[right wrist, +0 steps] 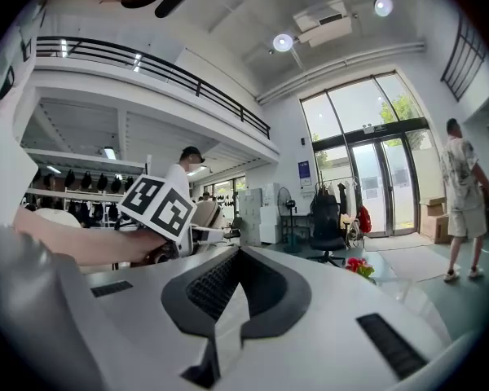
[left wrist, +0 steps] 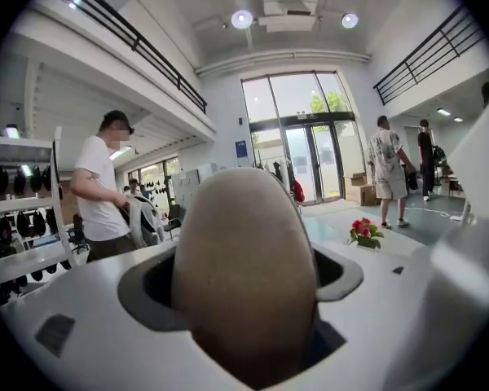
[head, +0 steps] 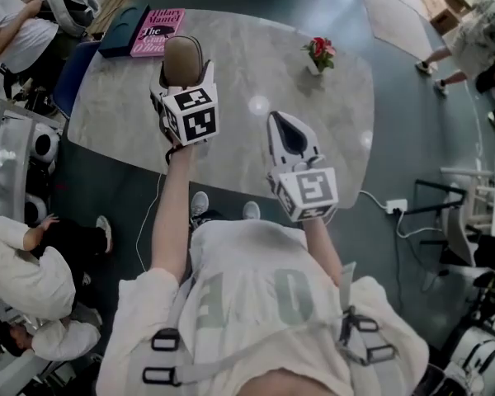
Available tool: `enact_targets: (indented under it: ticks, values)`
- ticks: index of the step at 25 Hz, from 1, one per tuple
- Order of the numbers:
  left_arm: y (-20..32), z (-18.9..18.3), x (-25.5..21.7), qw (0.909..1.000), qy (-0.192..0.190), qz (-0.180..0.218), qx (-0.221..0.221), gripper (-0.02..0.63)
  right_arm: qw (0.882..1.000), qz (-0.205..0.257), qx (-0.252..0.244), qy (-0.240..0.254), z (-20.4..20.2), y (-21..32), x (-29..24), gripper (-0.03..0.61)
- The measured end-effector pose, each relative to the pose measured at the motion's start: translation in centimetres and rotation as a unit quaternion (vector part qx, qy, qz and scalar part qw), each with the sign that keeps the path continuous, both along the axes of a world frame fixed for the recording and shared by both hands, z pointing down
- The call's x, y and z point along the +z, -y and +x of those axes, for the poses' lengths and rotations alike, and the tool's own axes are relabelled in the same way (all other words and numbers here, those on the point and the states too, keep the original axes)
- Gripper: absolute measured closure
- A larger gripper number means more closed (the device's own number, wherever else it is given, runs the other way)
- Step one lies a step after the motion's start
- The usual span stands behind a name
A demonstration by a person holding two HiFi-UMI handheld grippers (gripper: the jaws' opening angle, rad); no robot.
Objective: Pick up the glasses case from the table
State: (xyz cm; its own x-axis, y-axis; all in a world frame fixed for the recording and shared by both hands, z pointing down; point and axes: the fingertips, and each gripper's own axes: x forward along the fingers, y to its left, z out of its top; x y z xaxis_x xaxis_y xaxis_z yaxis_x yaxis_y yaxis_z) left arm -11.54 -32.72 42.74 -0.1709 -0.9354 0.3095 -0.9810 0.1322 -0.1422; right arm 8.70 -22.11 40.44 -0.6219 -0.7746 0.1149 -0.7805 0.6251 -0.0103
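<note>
A taupe, oval glasses case [head: 181,56] stands on end between the jaws of my left gripper [head: 184,77], which is shut on it and holds it above the left part of the pale marble table [head: 256,73]. The left gripper view is filled by the case [left wrist: 244,275], rising from between the white jaws. My right gripper [head: 285,132] hovers over the table's near edge, to the right of the left one. Its dark pads [right wrist: 204,287] meet with nothing between them. From the right gripper view I see the left gripper's marker cube [right wrist: 159,206] with the case [right wrist: 202,212] beyond it.
A pink book [head: 155,31] and a dark blue one [head: 122,30] lie at the table's far left. A small vase of red flowers [head: 319,54] stands at the far right. People sit and stand around the table; a white power strip [head: 393,207] lies on the floor.
</note>
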Motion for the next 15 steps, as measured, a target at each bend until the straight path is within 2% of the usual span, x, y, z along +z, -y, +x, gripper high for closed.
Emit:
enact_targets:
  ticks: [7, 11, 13, 15]
  values:
    - [-5.0, 1.1, -6.5, 0.9939, 0.043, 0.102, -0.001, 0.196, 1.000, 0.007, -0.003, 0.008, 0.5, -0.5, -0.7, 0.580]
    - [-8.3, 2.3, -9.8, 0.9858, 0.048, 0.157, 0.034, 0.196, 1.000, 0.005, 0.005, 0.016, 0.8, -0.7, -1.1, 0.580]
    - [-9.5, 2.7, -10.0, 0.9826, 0.056, 0.171, 0.045, 0.196, 1.000, 0.004, 0.006, 0.022, 0.8, -0.7, -1.0, 0.580]
    - [-10.5, 2.6, -9.3, 0.9817, 0.047, 0.178, 0.049, 0.196, 1.000, 0.010, 0.006, 0.014, 0.8, -0.7, -1.2, 0.580]
